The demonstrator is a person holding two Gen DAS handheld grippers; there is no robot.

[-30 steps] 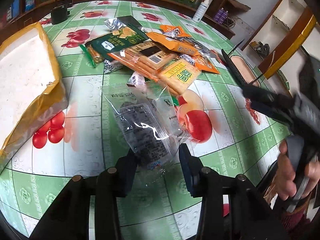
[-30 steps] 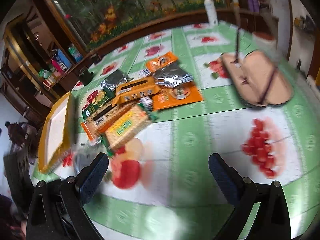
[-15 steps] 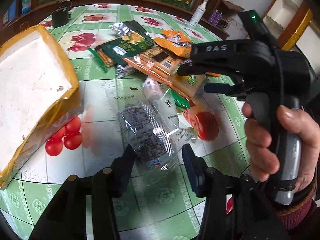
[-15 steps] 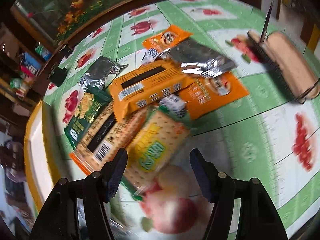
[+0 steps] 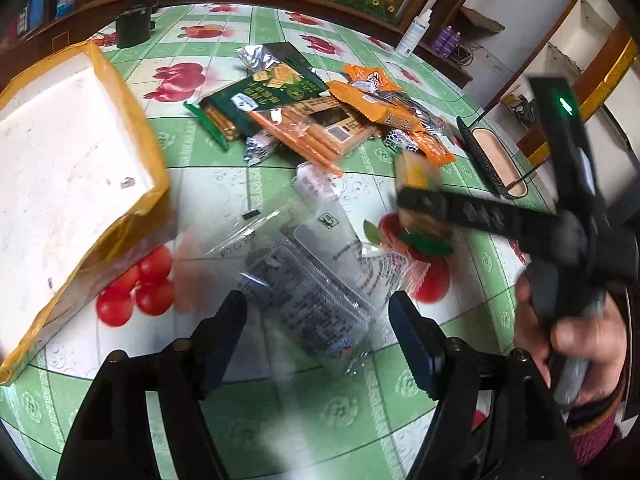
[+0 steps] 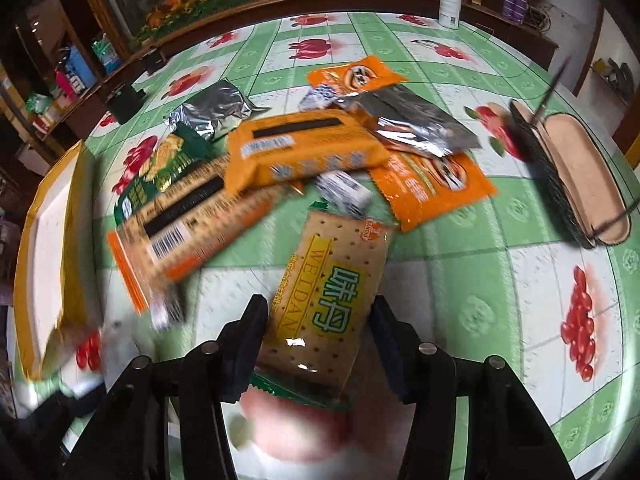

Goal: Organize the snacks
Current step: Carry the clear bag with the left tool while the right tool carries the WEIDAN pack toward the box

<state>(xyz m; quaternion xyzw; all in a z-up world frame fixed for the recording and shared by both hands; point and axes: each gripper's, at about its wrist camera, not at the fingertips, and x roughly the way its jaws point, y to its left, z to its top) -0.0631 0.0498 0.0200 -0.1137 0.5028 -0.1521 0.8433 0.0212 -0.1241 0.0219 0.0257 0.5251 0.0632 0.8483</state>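
Right wrist view shows the right tongs [image 6: 318,332] clenched on a yellow-and-tan cracker packet with green lettering [image 6: 328,292], one finger pressed against each long side of it. The packet's far end points toward a heap of snacks: an orange rectangular biscuit pack with a black stripe [image 6: 300,152], a long orange-edged clear pack of biscuit sticks [image 6: 188,224] and a crumpled silver foil bag [image 6: 412,124], all lying on the desk [image 6: 480,280], which wears a green-and-white fruit-print cloth. A yellow-rimmed white foam tray [image 6: 48,248] sits at the left edge, well apart from the heap.

Left wrist view shows the left tongs [image 5: 318,332] released, fingers spread wide on either side of a clear plastic wrapper holding a dark snack [image 5: 308,300], which lies flat on the desk [image 5: 100,360]; whether the fingers touch it is unclear. Across from them the right tongs [image 5: 416,204] hold the cracker packet [image 5: 416,172] above the cloth, blurred. The foam tray [image 5: 60,168] lies just left of the clear wrapper.
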